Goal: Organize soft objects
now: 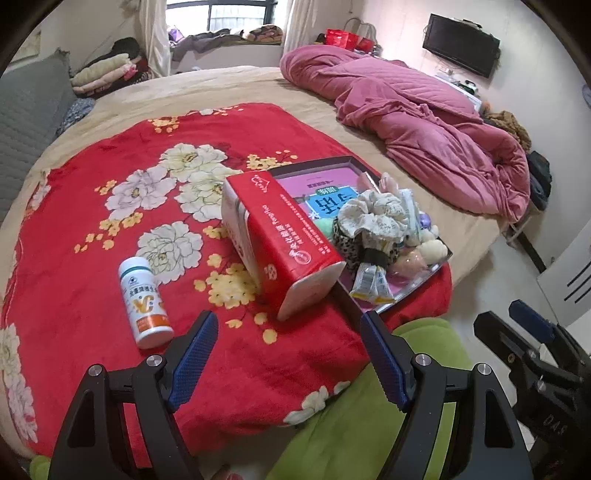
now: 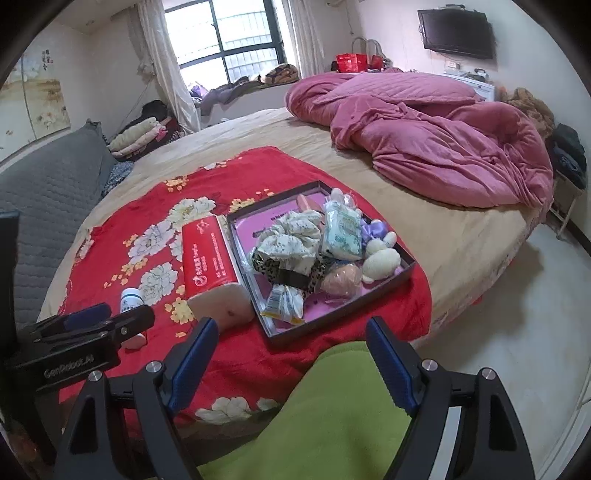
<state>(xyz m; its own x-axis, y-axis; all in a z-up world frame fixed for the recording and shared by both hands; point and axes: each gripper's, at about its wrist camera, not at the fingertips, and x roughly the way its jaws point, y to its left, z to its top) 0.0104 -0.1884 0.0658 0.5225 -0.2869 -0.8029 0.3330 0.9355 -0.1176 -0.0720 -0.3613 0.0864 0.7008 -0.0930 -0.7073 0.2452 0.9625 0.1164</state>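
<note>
1. The left gripper [image 1: 288, 356] hangs released, jaws spread wide with nothing between them, over the near edge of the red floral blanket [image 1: 110, 229]. The right gripper [image 2: 286, 360] is likewise spread and empty, above a green cloth [image 2: 332, 413] at the bed's near edge.
2. Just ahead and left of the left gripper lies a white pill bottle [image 1: 144, 302], on its side on the blanket.
3. Straight ahead of the left gripper, apart from its fingertips, sits a red tissue pack [image 1: 280, 240], tilted, its far end leaning against the rim of a dark shallow tray [image 2: 406, 266].
4. The tray rests on the blanket ahead of the right gripper, well clear of its fingers, and holds the soft things piled together: a small yellow-and-white packet [image 2: 284, 304] at the near corner, a leopard-print scrunchie [image 2: 288, 275] behind it, a cream floral scrunchie [image 2: 295, 236] on top, a pink puff [image 2: 341, 280], a cream fluffy puff [image 2: 382, 260], a wrapped pale-green packet [image 2: 341, 232], and a purple bow [image 2: 373, 229].
5. Beyond the blanket, a crumpled pink quilt [image 2: 424, 140] lies across the far side of the tan bed sheet [image 2: 258, 136].
6. A dark television [image 2: 456, 33] hangs on the far wall.
</note>
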